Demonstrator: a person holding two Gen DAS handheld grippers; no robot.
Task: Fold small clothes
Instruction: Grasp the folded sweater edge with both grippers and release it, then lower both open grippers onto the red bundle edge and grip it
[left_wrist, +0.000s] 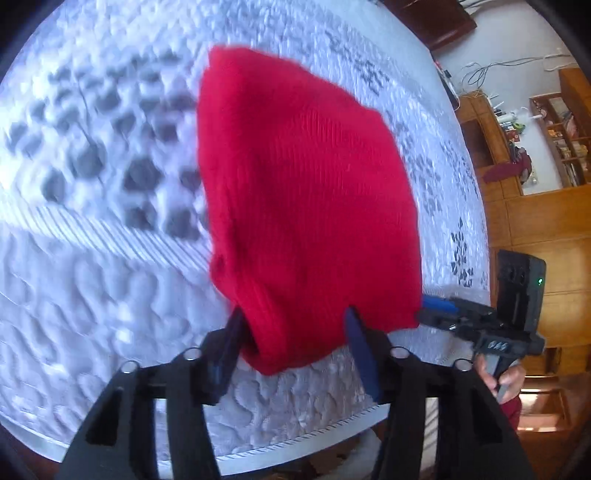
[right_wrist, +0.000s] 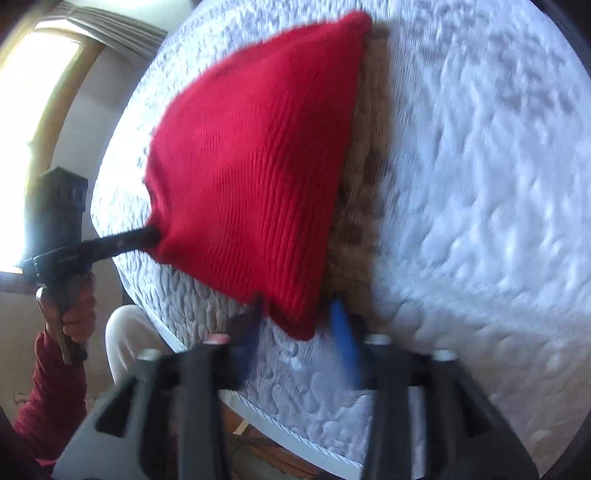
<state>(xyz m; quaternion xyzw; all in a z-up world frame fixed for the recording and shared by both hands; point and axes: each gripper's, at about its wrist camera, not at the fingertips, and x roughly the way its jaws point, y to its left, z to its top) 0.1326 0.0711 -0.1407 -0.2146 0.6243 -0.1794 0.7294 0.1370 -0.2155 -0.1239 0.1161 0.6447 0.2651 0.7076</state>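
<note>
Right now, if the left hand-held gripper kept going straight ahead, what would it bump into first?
The red knit garment: the left hand-held gripper already has its hem between its fingers. Beyond it lies the white quilted mattress, though depth is unclear.

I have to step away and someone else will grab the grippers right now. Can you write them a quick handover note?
Left gripper: shut on the near edge of the red knitted garment.
Right gripper: shut on the same edge, at the other corner.
The garment is lifted over the white quilted mattress; a brown patterned cloth lies beside it.
Done: garment picked up by both corners.
Left: lay it flat, fold it, release.
</note>
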